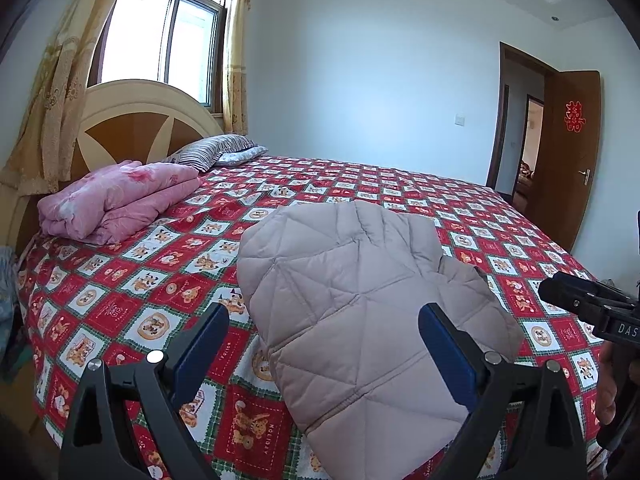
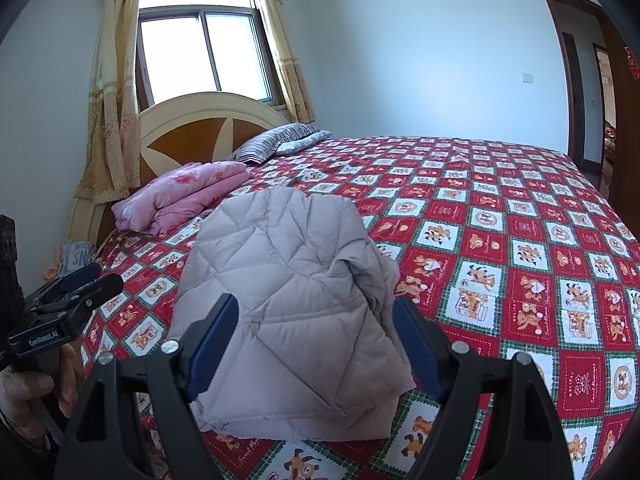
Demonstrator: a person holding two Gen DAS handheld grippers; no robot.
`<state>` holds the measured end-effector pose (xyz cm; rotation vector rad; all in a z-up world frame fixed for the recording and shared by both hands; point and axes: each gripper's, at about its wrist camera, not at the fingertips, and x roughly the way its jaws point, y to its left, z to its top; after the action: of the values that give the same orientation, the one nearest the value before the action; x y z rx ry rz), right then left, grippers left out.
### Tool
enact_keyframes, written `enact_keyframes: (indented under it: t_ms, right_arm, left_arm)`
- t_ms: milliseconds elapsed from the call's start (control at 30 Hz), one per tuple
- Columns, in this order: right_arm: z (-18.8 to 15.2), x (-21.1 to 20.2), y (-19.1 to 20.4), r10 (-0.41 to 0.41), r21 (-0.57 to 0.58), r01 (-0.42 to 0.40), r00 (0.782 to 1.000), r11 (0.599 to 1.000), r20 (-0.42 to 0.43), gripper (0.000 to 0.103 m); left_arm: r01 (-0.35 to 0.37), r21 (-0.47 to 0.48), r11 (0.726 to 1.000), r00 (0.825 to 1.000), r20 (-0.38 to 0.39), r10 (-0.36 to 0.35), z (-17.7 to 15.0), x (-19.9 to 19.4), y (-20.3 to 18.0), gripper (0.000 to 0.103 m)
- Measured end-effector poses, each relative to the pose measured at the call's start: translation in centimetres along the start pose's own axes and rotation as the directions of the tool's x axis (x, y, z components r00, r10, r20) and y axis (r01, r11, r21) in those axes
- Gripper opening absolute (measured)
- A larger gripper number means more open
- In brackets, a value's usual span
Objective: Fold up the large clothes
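Grey quilted jacket [image 2: 288, 300] on bed, beyond both wide-open, empty tools [image 1: 324, 344] [image 2: 316, 332].

- A bed [image 2: 520, 208] is covered by a red patchwork bedspread [image 1: 168, 280].
- A folded beige quilted jacket [image 2: 288, 292] is laid near the front edge.
- A folded pink quilt [image 1: 116, 204] and striped pillows [image 2: 276, 142] are placed by the headboard.

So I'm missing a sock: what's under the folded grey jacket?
The grey jacket lies folded on the red patchwork bedspread, which shows all around it. Anything beneath the jacket is covered and cannot be seen.
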<state>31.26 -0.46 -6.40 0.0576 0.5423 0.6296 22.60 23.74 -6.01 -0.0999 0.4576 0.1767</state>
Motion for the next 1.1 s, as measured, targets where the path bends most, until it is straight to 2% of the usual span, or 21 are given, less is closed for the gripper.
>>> enact_keyframes:
  t_ms: [733,1100]
  right_arm:
    - [-0.45,0.15,0.08,0.0,0.004,0.0,1.0,1.0,-0.01,0.082]
    - [-0.36,0.19,0.1,0.0,0.004,0.0,1.0,1.0,-0.008,0.082]
  left_arm:
    - [-0.006,0.0,1.0,1.0,-0.01,0.006,-0.28,0.5,0.22,0.096]
    - [-0.046,0.027,0.999,0.999,0.001,0.046,-0.24,0.55,-0.07,0.096]
